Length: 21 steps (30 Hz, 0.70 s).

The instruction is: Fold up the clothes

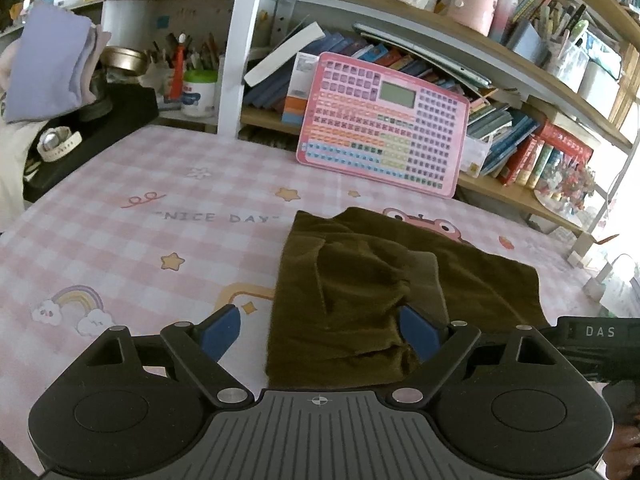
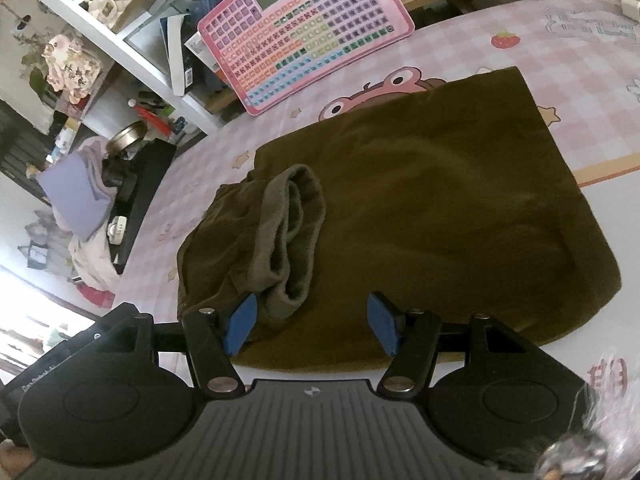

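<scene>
A: Where is the dark olive-brown knitted garment (image 2: 420, 200)?
B: On the pink checked tablecloth (image 1: 120, 240), partly folded. Left gripper (image 1: 320, 330) and right gripper (image 2: 312, 322) both gape wide, holding nothing.
A: The risk?
B: A shallow pinch may drag the bunched ribbed cuff (image 2: 286, 236) and undo the fold.

In the left wrist view, bare pink checked tablecloth (image 1: 132, 240) is stretching across the left half and centre of the frame, giving open passage there. The olive garment (image 1: 360, 300) is taking up the lower centre and right. A pink keypad board (image 1: 380, 132) is leaning against the bookshelf (image 1: 520, 92) at the upper centre, closing off the far edge. At the upper left, a black box (image 1: 112, 128) with a white watch (image 1: 58, 144) on it and a lavender cloth pile (image 1: 52, 64) are crowding that corner. In the right wrist view, open cloth is showing at the upper right (image 2: 580, 92) beyond the garment.
</scene>
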{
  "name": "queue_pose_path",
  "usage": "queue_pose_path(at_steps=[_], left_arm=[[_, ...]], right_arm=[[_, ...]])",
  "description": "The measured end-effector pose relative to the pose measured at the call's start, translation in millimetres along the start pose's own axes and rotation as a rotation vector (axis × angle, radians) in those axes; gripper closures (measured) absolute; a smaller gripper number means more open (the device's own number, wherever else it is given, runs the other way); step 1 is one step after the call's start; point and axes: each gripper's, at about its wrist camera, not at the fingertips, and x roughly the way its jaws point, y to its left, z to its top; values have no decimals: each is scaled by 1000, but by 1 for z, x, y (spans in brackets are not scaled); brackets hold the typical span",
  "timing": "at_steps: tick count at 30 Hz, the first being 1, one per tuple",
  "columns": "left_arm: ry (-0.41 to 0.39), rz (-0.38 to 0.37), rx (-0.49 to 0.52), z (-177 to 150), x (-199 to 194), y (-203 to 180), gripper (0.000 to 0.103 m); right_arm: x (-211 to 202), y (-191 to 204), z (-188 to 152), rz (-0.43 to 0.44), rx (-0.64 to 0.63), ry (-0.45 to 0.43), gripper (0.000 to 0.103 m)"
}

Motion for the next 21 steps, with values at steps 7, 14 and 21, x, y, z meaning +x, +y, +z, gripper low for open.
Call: queue_pose_path(at_steps=[7,14,21], left_arm=[[8,-26,-19,4,8,19,13],[18,-43,-54,2,14,36,13],[23,-48,-89,1,20,50,13]], right_arm=[[6,12,-1,-36,-8,-17,44],[4,20,1,-88,-46,-56,44],[10,32,8,-112,-91,-62,44]])
